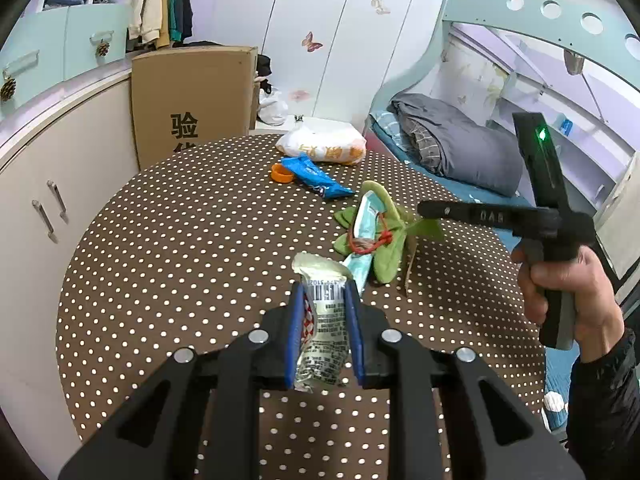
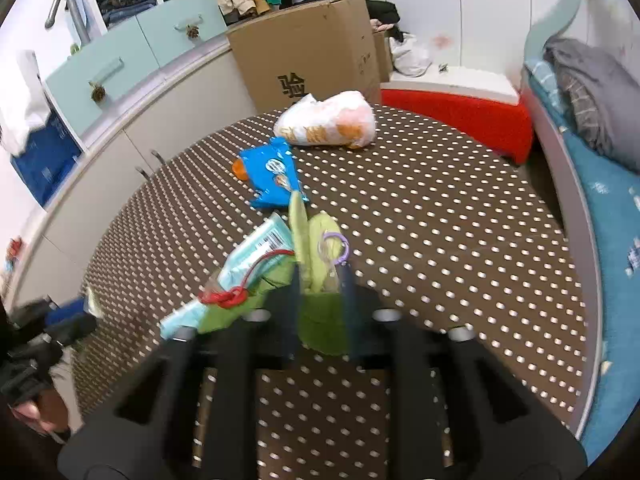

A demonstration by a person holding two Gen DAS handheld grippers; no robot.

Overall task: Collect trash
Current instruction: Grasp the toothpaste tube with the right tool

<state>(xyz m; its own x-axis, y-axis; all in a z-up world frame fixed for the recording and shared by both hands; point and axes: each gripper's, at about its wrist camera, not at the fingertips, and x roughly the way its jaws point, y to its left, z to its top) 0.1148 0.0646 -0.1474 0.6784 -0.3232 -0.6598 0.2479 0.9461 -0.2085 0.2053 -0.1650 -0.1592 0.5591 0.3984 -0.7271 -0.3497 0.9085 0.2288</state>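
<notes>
My left gripper is shut on a crumpled silver snack wrapper and holds it above the dotted brown table. My right gripper is shut on a green fabric pouch, which has a red cord and holds a pale teal packet. The pouch also shows in the left wrist view, with the right gripper at its right side. A blue snack wrapper, an orange cap and a white plastic bag lie farther back.
A cardboard box stands behind the table beside a white cabinet. A bed with a grey blanket is at the right. A red block lies beyond the table's far edge.
</notes>
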